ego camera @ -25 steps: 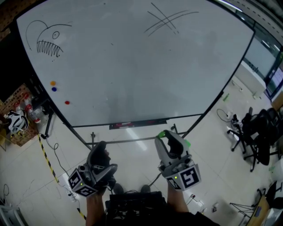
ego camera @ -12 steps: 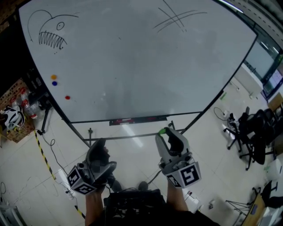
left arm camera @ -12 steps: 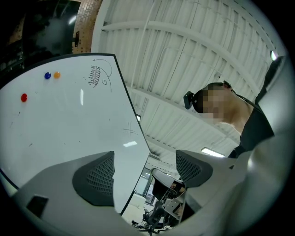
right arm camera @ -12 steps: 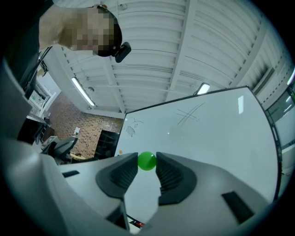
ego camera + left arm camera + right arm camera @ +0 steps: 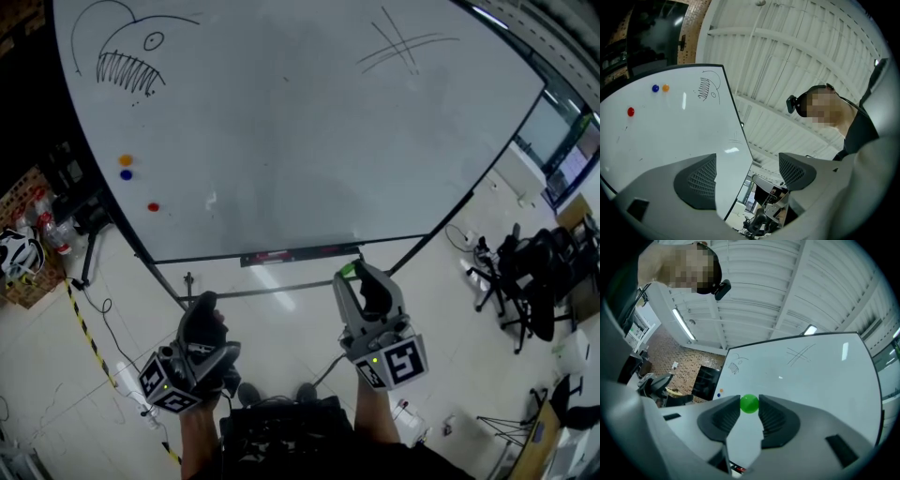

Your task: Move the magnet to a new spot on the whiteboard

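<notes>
Right tongs [image 5: 749,405] clenched on green magnet [image 5: 750,403], pinched at very tips. Magnet off whiteboard [image 5: 281,122], held low in front of board's lower edge. Left tongs [image 5: 747,174] released, nothing between pads. Magnet looks small, hard, smooth, rounded: likely light but slippery. Best grip across widest sides, flat face toward board. Expect snap-on pull near surface. Orange magnet [image 5: 126,160], blue magnet [image 5: 127,173], red magnet [image 5: 153,206] sit at board's left.

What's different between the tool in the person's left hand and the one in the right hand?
The right gripper is clamped on a green magnet, while the left gripper holds nothing. The left gripper's jaws stand wide apart; the right gripper's jaws are only as far apart as the magnet is wide. Both grippers are grey and face the whiteboard.
</notes>
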